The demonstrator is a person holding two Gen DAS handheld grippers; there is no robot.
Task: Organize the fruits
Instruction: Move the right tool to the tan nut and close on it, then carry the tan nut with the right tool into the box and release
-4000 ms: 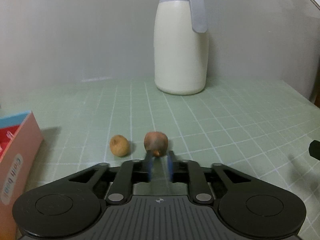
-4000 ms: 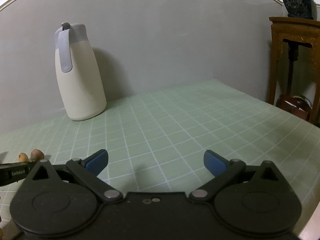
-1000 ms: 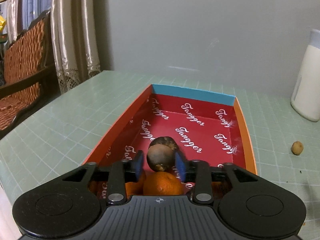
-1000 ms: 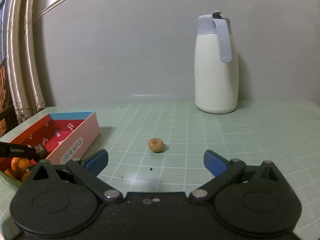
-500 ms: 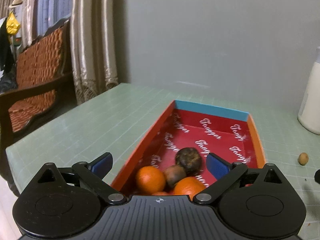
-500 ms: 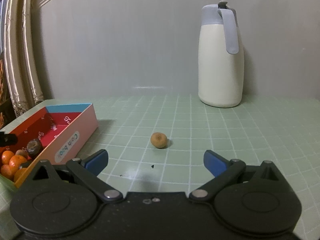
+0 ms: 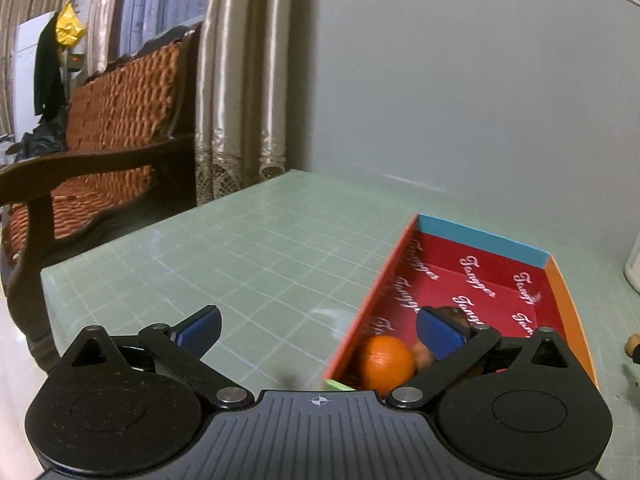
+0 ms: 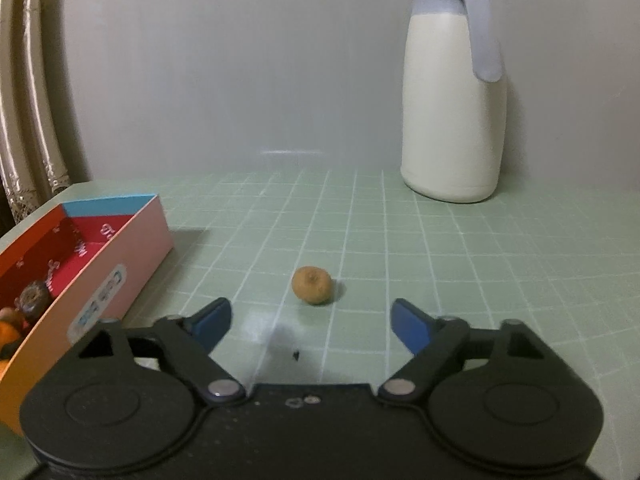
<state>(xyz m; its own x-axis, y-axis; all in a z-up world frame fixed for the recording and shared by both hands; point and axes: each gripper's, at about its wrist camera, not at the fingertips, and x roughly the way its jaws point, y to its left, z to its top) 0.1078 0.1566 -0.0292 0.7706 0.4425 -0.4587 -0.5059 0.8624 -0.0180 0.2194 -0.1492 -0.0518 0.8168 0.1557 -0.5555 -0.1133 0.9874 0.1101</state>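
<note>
- A small round tan fruit (image 8: 311, 285) lay alone on the pale green gridded bench (image 8: 460, 256), well apart from the other fruit.
- The right gripper (image 8: 310, 326) hovered just short of it, pointing down at it. Its blue-padded fingers (image 8: 410, 325) stood apart and were closing, with nothing between them; the fruit sat just beyond the tips.
- A tiny dark speck (image 8: 296, 355) lay on the bench between the gripper and the fruit.
- To the left of the fruit stood an open cardboard box (image 8: 120, 256) with a pink outer side, a blue end wall and a red lining printed with white script.
- In the left wrist view, the near end of the box (image 7: 486, 246) held an orange (image 7: 386, 362) touching a brownish fruit (image 7: 422, 354), with a dark fruit (image 7: 454, 314) just behind them.
- The left gripper (image 7: 318, 330) hung over the bench beside the box's left wall. Its fingers (image 7: 200, 329) were spread wide and still opening, holding nothing; the right one stood in front of the dark fruit.
- A tall cream jug (image 8: 452, 112) with a grey-blue lid and handle stood at the back of the bench against the grey wall.
- Past the bench's left edge were a wooden seat (image 7: 108, 120) with an orange woven back, and pale curtains (image 7: 240, 72).
</note>
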